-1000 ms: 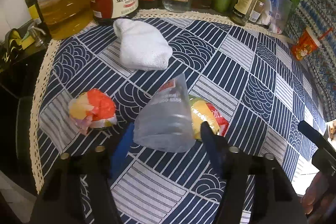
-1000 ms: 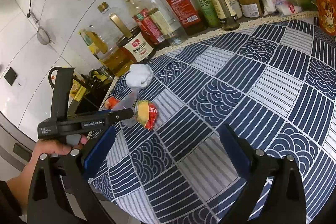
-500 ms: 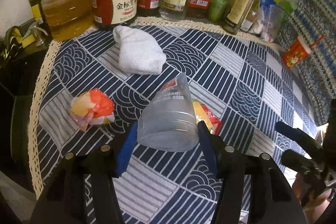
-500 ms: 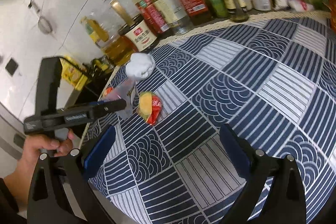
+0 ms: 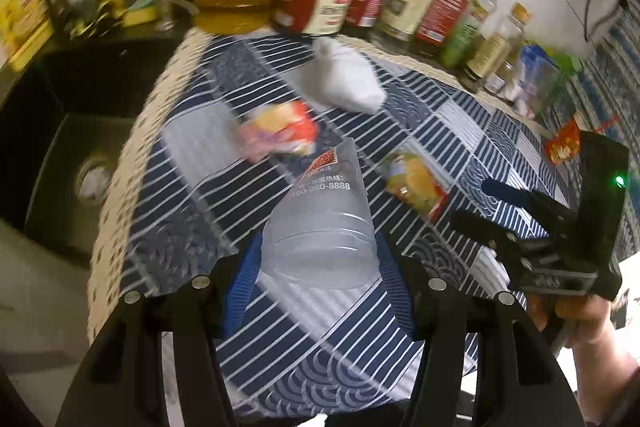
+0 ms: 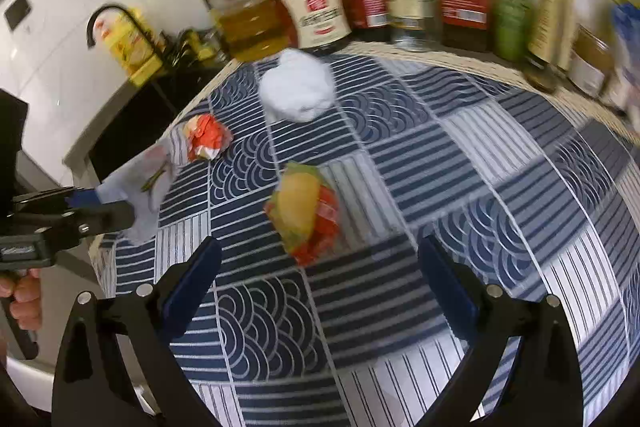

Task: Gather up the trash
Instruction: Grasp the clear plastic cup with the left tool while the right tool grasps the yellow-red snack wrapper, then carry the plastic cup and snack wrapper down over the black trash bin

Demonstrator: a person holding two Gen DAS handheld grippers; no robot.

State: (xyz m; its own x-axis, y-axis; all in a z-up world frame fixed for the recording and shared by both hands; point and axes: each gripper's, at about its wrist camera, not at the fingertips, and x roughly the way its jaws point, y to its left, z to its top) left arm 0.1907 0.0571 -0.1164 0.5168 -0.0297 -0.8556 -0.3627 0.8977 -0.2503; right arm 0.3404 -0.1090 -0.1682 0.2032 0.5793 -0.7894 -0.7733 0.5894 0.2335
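Left wrist view shows the left hand-held gripper (image 5: 318, 267) clamped on the wide rim end of a clear plastic cup (image 5: 320, 223), lifted off the worktop (image 5: 440, 131). The cup looks light, thin and easily crushed, so a gentle squeeze near the stiffer rim suits it. Right of the cup, the right hand-held gripper (image 6: 320, 267) hangs with jaws wide apart and nothing between them, above a yellow-red wrapper (image 6: 304, 215). Crumpled and soft, it should pinch across its middle. Beyond the cup lie an orange wrapper ball (image 5: 280, 131) and a white cloth (image 5: 344, 79).
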